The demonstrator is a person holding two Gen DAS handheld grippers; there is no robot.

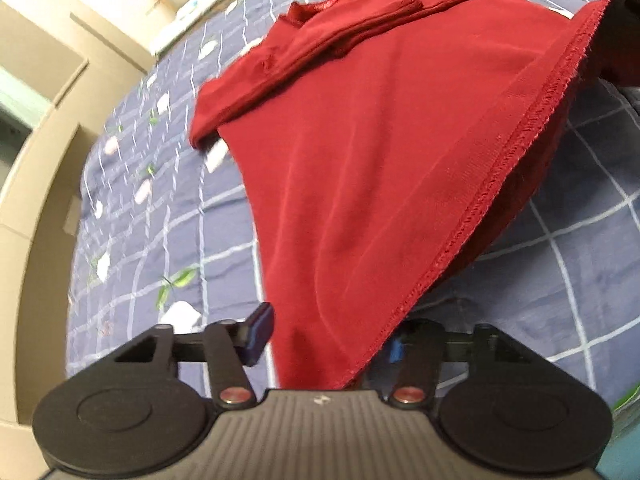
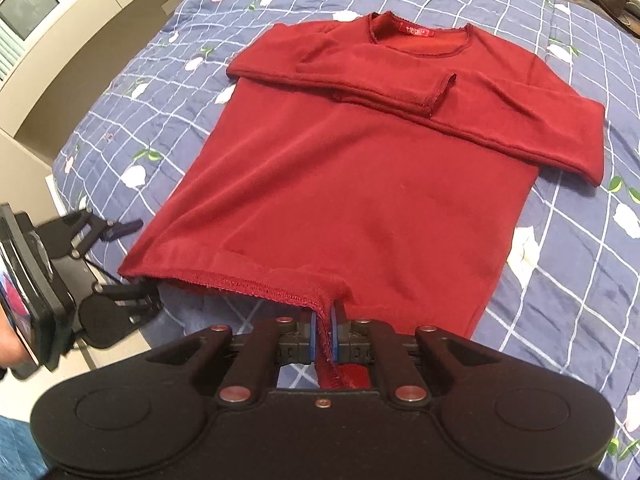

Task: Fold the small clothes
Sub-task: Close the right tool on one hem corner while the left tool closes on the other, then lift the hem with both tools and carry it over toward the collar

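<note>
Checked quilt [image 2: 560, 240], right gripper [image 2: 324, 334] pinching sweater [image 2: 360, 184] hem (right view only)

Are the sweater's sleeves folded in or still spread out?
Folded in. Both sleeves lie crossed over the chest of the red sweater, below the neckline. The body remains unfolded, its hem pinched in the right tongs.

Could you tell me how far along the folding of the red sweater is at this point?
Both sleeves already lie folded across the chest of the red sweater. The right hand-held gripper is shut on the hem; the left hand-held gripper is open around its corner. Folding the body upward remains.
</note>
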